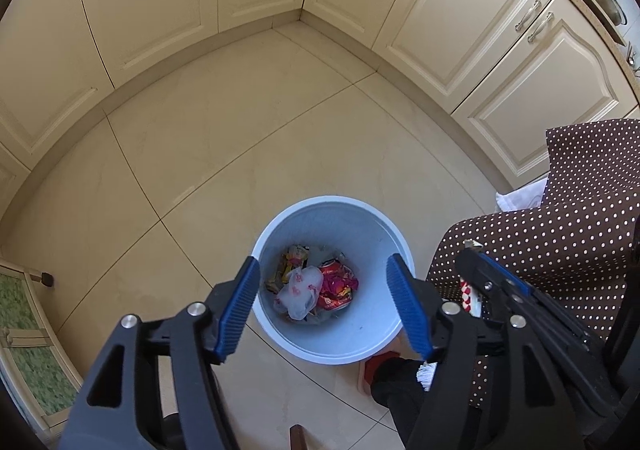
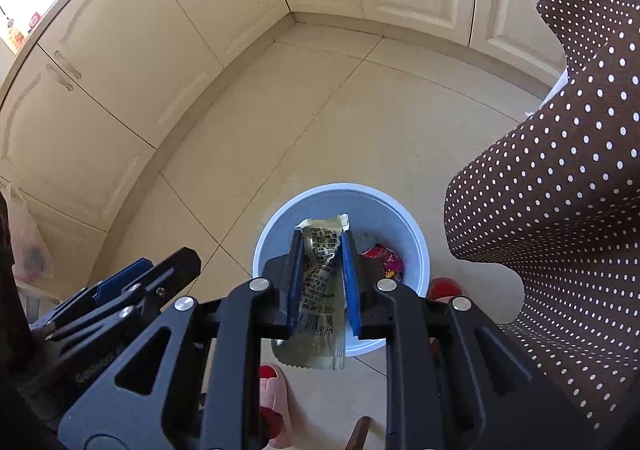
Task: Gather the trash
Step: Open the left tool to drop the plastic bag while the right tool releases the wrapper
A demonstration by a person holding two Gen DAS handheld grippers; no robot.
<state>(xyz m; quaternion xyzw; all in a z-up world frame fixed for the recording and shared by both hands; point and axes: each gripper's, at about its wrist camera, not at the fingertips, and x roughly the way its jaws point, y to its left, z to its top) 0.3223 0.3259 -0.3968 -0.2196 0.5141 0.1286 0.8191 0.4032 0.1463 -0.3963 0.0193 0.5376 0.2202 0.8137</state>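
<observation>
1. Trash lies at the bottom of a white bin on the beige tile floor: a clear plastic bag, a crushed red can and pink-red wrappers
2. Left gripper hangs above the bin's mouth with its blue pads spread wide and nothing between them
3. Right gripper hovers over the same bin, jaws nearly together and pinching a crumpled olive-gold wrapper that sticks out past the tips and hangs below the pads
4. Cream cabinets with metal handles meet in a corner beyond the bin; a brown cloth with white dots drapes on the right, and a red slipper shows below the right gripper
5. Black print and a barcode run down the wrapper, too creased to read; the left gripper's body bears pale lettering that is only partly legible
</observation>
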